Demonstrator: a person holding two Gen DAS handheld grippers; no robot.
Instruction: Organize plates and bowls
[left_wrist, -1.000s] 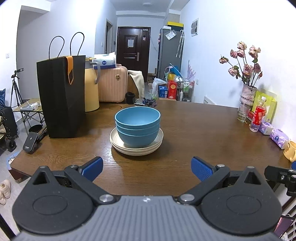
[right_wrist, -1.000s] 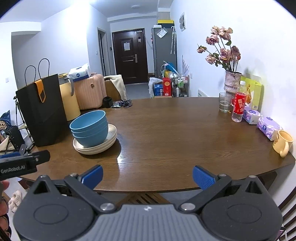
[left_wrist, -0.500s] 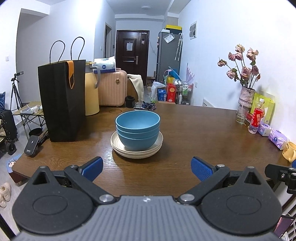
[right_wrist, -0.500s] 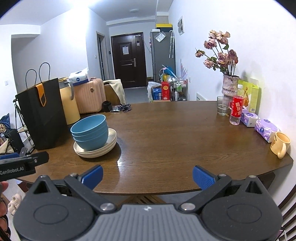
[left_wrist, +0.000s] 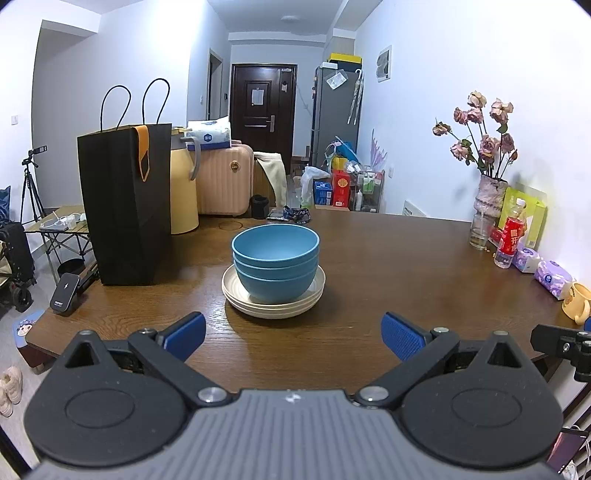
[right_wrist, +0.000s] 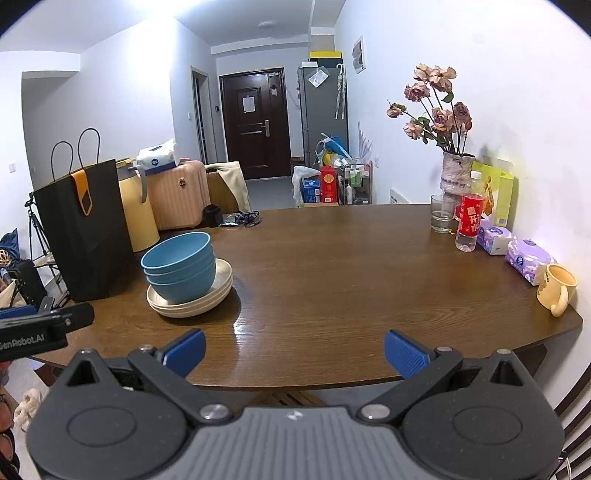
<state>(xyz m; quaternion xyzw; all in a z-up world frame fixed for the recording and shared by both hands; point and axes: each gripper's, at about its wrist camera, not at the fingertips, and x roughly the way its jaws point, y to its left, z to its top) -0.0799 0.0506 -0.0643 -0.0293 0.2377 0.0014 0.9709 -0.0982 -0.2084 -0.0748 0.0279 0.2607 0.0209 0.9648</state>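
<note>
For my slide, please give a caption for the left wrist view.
Open left gripper faces three nested blue bowls on stacked cream plates.

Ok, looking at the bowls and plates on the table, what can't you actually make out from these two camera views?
- Inside of the lower blue bowls: both views, covered by the top bowl nested in them.
- Middle of the cream plates: both views, hidden under the bowl stack.
- Contents of the black paper bag: both views, its walls block them.
- Table near edge: cut off by the left gripper and right gripper.
</note>
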